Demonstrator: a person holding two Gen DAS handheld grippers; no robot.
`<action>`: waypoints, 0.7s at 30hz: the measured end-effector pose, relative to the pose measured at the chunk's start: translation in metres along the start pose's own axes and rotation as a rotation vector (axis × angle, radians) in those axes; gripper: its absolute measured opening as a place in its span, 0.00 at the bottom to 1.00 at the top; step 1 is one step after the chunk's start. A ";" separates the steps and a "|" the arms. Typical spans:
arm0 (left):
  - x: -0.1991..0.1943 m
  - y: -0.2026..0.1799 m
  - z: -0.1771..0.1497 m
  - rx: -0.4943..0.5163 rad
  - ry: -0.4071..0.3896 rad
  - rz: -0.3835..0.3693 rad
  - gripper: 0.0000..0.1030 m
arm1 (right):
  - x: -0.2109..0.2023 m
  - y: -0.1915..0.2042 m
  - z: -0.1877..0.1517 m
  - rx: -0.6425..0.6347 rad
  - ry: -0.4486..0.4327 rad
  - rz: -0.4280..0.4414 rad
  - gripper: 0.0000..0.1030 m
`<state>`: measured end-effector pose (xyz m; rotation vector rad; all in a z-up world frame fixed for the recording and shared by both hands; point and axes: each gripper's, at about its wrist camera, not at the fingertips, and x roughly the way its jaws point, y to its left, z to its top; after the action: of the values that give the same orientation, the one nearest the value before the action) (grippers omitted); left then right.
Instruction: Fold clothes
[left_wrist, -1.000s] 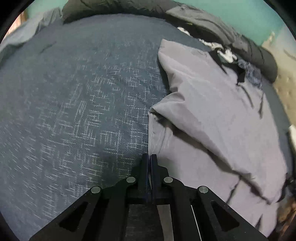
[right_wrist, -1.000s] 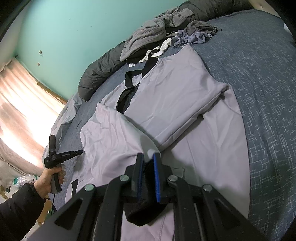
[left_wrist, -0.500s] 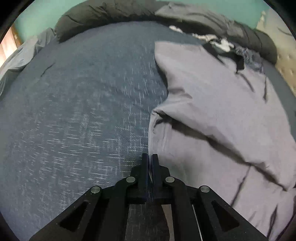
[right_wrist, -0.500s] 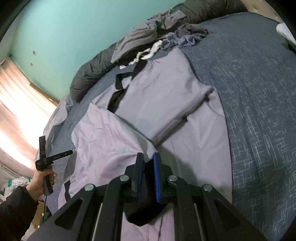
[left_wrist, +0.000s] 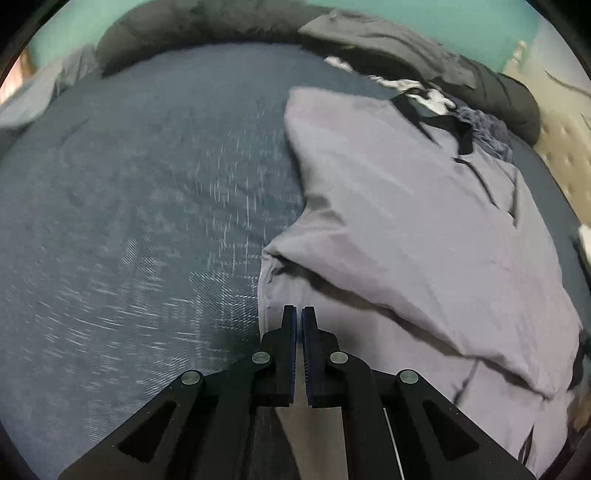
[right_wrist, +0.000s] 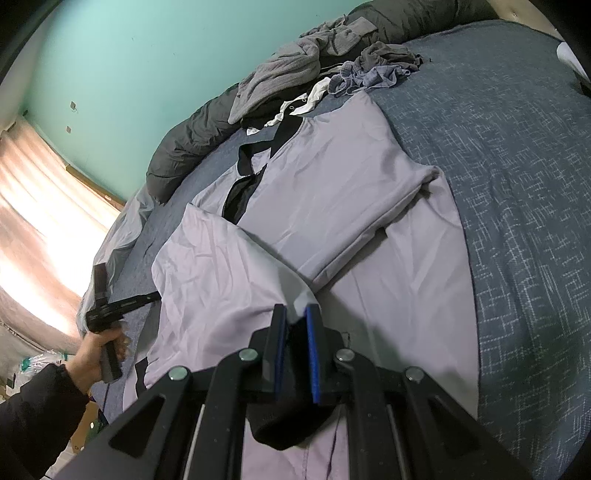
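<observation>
- Right gripper (right_wrist: 295, 314): clamped on a pinch of the lilac garment (right_wrist: 332, 192), pale fabric bunched between the blue pads, black trim hanging under the jaws
- Left gripper (left_wrist: 298, 314): jaws pressed together with a thin sliver of the garment's (left_wrist: 406, 229) edge between them, at its left border where it meets the bedspread (left_wrist: 129, 203)
- From the right wrist view, the left gripper (right_wrist: 155, 295) is a black tool in a hand (right_wrist: 98, 347), black sleeve (right_wrist: 33, 413) behind, tip at the garment's far left edge
- Garment: spread flat mid-bed on the blue-grey bedspread (right_wrist: 517, 184), one sleeve folded across the body, left flap lifted and creased, black collar toward the pile
- Beyond: heap of clothes (right_wrist: 332, 62) lying on a dark duvet (right_wrist: 192, 136) rolled along the teal wall (right_wrist: 147, 48)
- Far left: bright curtain (right_wrist: 37, 221)
</observation>
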<state>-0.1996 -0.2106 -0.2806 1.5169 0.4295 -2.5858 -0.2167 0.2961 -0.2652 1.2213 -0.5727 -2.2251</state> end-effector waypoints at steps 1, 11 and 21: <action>0.005 0.002 0.000 -0.016 0.003 -0.015 0.04 | 0.000 0.000 0.000 0.001 0.000 0.000 0.10; -0.007 0.002 0.010 0.047 -0.040 -0.006 0.04 | 0.000 -0.002 -0.001 0.012 0.001 0.005 0.10; -0.004 0.004 0.006 -0.012 0.008 -0.075 0.05 | 0.000 -0.004 -0.001 0.019 0.003 0.011 0.10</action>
<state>-0.2013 -0.2165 -0.2749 1.5364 0.5114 -2.6291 -0.2165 0.2989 -0.2675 1.2273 -0.5991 -2.2136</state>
